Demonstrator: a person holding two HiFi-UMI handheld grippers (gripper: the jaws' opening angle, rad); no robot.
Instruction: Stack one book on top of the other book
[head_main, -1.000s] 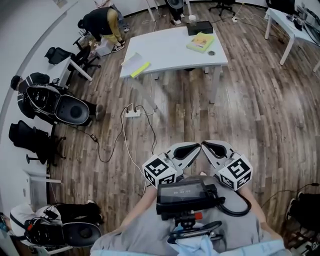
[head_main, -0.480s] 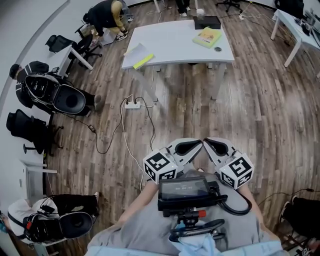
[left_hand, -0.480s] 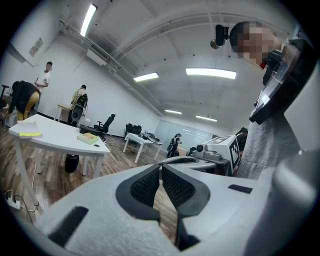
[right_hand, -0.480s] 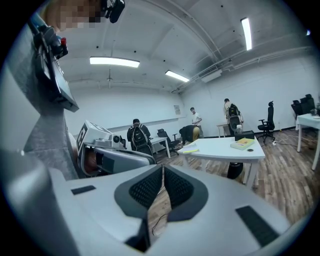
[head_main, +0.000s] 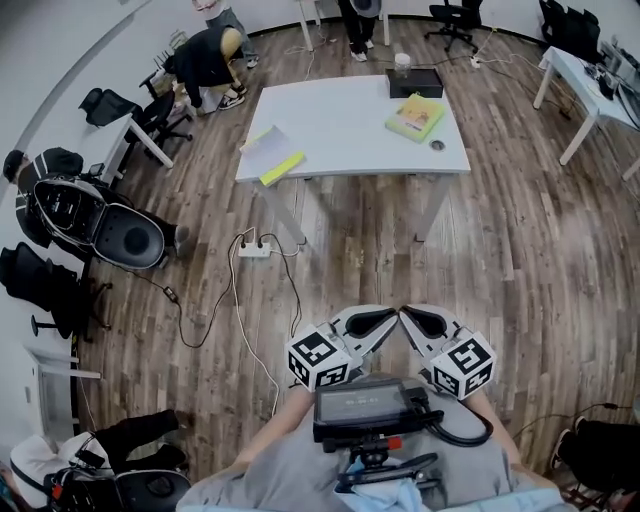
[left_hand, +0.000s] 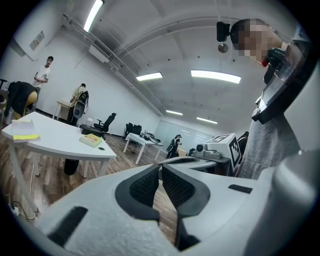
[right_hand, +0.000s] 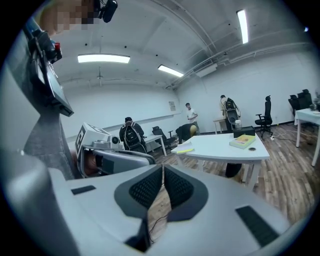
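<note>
Table (head_main: 340, 130) nearer now | left gripper (left_hand: 160, 169), right gripper (right_hand: 163, 170) closed, empty | green book (head_main: 415, 117) probably stiff, light; I'd pinch its edge.

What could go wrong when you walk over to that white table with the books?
1. A power strip and its cables lie on the floor between me and the table, so I might trip.
2. The yellow-green book sits beside a small round thing, which a clumsy grab could knock off.
3. The left gripper and right gripper are shut; they must open first.
</note>
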